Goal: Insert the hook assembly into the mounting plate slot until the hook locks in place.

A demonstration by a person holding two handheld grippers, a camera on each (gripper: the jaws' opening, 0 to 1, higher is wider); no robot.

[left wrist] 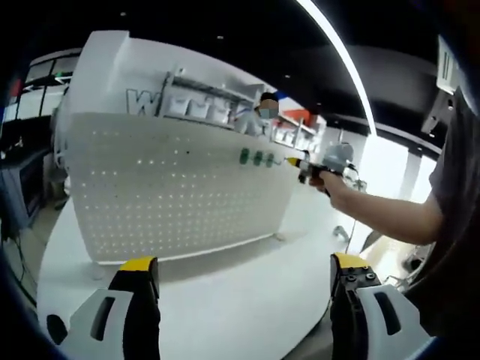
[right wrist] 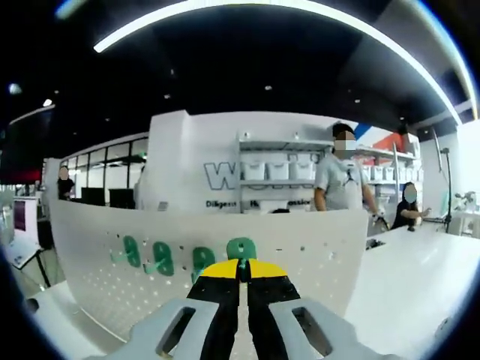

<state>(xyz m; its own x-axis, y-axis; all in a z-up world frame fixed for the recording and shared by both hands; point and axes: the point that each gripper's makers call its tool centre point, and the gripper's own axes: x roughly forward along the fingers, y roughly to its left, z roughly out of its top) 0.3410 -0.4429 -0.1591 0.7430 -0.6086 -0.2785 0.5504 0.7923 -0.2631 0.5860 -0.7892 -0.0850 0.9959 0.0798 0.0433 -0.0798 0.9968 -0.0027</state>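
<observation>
A white perforated mounting plate [left wrist: 180,195] stands upright on the white table [left wrist: 247,300]. Three green hooks [left wrist: 257,157] sit in a row near its upper right edge. My right gripper [left wrist: 294,161], held in a person's hand, reaches to the plate just right of that row. In the right gripper view its yellow-tipped jaws [right wrist: 240,268] are shut on a green hook [right wrist: 241,247] pressed against the plate [right wrist: 315,247], with the other green hooks [right wrist: 161,257] to its left. My left gripper [left wrist: 241,266] stands open well in front of the plate, holding nothing.
The person's forearm [left wrist: 382,217] stretches in from the right above the table. Several people [right wrist: 339,184] stand behind the plate by white shelving [right wrist: 277,169]. More tabletop [right wrist: 420,277] runs off to the right.
</observation>
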